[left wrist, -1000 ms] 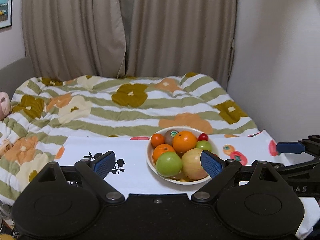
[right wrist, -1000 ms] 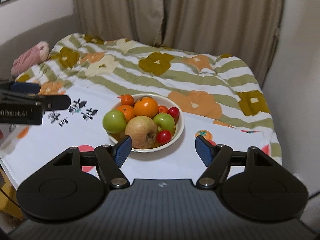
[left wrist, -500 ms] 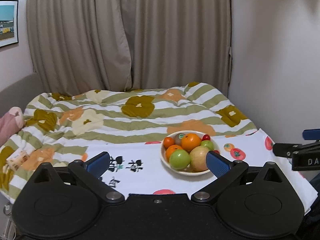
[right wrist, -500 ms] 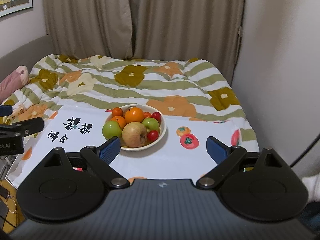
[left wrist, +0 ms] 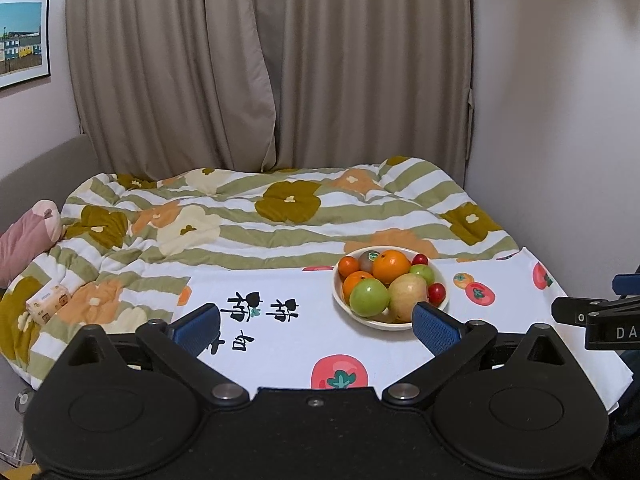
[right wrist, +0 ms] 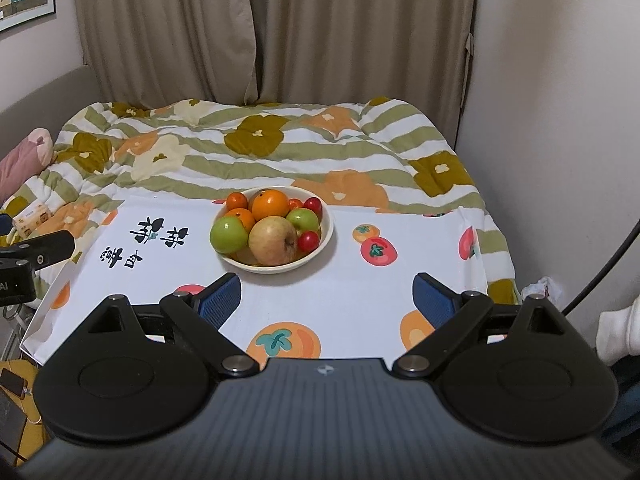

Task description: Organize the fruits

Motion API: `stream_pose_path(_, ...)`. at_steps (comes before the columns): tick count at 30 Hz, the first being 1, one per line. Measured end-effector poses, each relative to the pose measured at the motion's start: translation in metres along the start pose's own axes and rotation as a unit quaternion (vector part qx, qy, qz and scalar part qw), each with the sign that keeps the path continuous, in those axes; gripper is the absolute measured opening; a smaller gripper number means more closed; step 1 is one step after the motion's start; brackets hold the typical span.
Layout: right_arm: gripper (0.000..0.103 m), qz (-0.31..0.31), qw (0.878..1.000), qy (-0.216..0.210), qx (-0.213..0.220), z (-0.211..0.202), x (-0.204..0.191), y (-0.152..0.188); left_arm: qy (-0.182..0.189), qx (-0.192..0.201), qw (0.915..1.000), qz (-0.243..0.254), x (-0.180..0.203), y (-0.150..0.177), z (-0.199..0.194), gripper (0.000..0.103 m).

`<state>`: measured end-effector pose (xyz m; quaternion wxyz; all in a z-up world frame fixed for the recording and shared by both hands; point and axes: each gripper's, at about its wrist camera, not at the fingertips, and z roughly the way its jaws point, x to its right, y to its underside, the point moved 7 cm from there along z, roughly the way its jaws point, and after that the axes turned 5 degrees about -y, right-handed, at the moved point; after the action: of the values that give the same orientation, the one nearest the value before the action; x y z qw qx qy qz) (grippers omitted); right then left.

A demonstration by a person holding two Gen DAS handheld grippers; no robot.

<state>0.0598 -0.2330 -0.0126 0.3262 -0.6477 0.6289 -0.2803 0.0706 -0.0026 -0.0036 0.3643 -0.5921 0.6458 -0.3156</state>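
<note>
Both grippers, left (left wrist: 316, 326) and right (right wrist: 327, 294), pulled back from bowl (right wrist: 324, 242), fingers spread, empty.

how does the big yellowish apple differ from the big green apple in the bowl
The big yellowish apple is tan-yellow with a reddish blush; the big green apple is plain bright green. The yellowish one looks larger and shows its stem dimple; the green one shows none. Both lie at the front of the cream bowl, side by side.

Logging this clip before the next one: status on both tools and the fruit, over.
Left tool open, empty. Right tool open, empty. All fruit piled in bowl on printed cloth, untouched. Nothing between tools and bowl.
</note>
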Motion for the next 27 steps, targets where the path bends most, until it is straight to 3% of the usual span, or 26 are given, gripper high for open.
stream_pose_path(27, 0.103, 0.018, 1.000, 0.010, -0.009, -0.0014, 0.0087, 0.0078, -0.003, -0.002, 0.9999, 0.016, 0.0050, 0.0035, 0.0010, 0.103)
